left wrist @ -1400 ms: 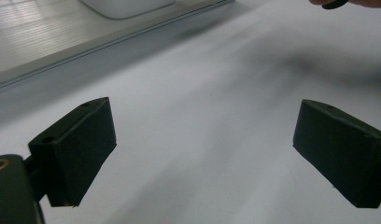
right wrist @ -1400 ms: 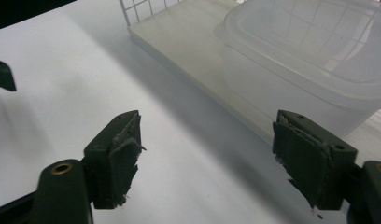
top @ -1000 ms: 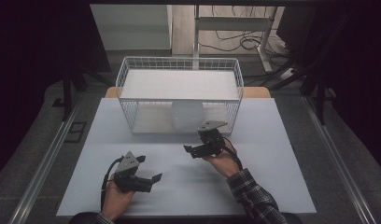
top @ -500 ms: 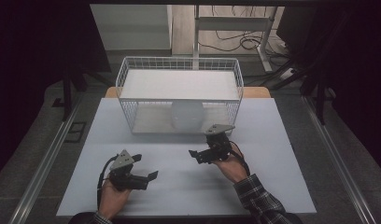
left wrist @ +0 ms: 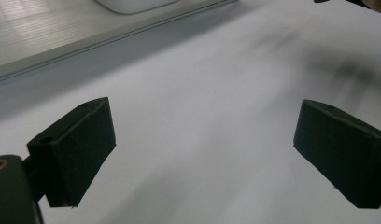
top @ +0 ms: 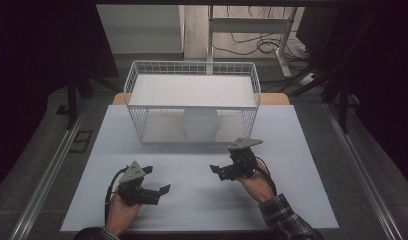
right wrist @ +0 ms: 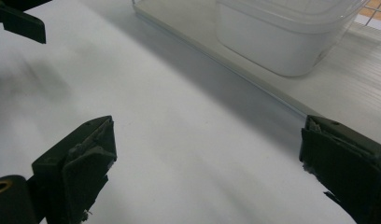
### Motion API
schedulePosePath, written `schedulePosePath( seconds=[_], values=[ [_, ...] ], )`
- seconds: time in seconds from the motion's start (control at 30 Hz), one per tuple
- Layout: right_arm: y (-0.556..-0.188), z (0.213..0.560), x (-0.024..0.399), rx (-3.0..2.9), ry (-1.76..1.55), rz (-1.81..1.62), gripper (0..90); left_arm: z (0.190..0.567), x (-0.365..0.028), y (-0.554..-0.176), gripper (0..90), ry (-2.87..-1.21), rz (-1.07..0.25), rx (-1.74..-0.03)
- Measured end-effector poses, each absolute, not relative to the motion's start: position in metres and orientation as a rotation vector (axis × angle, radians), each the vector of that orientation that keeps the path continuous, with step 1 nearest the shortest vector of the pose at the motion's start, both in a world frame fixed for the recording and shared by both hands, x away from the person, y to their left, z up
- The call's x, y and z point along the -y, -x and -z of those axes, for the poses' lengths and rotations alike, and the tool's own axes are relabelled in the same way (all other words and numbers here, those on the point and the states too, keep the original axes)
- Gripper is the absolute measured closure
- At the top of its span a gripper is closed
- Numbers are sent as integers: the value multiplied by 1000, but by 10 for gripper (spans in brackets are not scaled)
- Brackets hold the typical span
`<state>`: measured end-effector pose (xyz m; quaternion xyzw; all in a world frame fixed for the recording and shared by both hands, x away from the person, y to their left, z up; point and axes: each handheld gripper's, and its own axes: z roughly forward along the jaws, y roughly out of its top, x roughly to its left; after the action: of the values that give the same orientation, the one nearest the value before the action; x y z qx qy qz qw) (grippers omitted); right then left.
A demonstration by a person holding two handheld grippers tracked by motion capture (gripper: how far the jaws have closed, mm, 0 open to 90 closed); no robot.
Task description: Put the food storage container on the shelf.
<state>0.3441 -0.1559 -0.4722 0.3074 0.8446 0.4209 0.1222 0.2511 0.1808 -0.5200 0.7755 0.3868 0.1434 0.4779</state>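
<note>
A white wire basket [top: 137, 125] stands at the back middle of the white table [top: 302, 200]. Inside it sits a white tub [top: 199, 124], seen close in the right gripper view as the tub [right wrist: 282, 42] and at the top edge as the tub [left wrist: 132, 4]. My left gripper [top: 157, 180] rests low at the front left, open, with bare table between its jaws [left wrist: 202, 154]. My right gripper [top: 218, 171] hovers in front of the basket, pointing left. Its jaws have just been opening and stand wide with nothing between them [right wrist: 207, 172].
The basket's front wall [top: 192, 141] lies a short way beyond the right gripper. A jaw of the left gripper [right wrist: 20, 21] shows at the top left of the right gripper view. Metal rails [top: 47, 175] run along both sides of the table, and cables lie on the floor behind.
The right hand has drawn back from the basket toward the table's front and slightly right. The left hand has stayed where it was.
</note>
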Motion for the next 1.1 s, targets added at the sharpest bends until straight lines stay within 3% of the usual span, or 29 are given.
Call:
schedulePosePath(
  seconds=[1.1],
  values=[
    [-303,487,197,-2427,-956,-1198,2,522,-181,-238,30,-1910,-386,-949]
  ],
)
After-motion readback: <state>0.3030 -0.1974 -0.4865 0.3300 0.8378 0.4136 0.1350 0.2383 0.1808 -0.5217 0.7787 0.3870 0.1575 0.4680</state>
